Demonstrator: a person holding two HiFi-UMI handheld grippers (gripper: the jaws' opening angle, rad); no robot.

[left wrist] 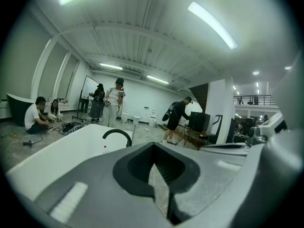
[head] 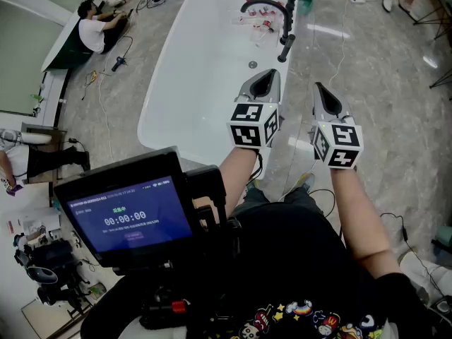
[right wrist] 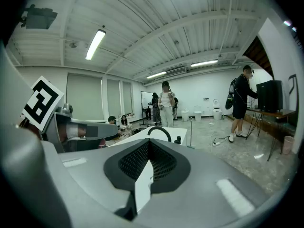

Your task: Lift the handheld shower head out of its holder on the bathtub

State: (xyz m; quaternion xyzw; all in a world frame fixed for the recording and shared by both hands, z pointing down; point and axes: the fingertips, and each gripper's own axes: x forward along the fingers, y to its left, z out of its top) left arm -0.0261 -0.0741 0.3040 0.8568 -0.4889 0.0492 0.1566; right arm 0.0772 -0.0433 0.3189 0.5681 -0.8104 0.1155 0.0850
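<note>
A long white bathtub (head: 159, 97) stretches away from me in the head view. At its far end stands a black arched faucet (head: 265, 4), and beside it the black handheld shower head (head: 286, 46) sits in its holder on the rim. My left gripper (head: 261, 83) hovers over the tub's near right rim, shut and holding nothing. To its right, over the floor, my right gripper (head: 326, 99) is also shut and holding nothing. Both are well short of the shower head. The left gripper (left wrist: 154, 148) looks towards the faucet (left wrist: 117, 136). The right gripper (right wrist: 149, 148) faces the faucet (right wrist: 159, 131) and shower head (right wrist: 178, 139).
Two people (head: 95, 27) sit on the floor at far left by a dark tub (head: 70, 44), with cables around them. A screen device (head: 131, 214) hangs in front of my chest. Other people (left wrist: 111, 106) stand further back. A white cable (head: 342, 41) runs on the floor right of the tub.
</note>
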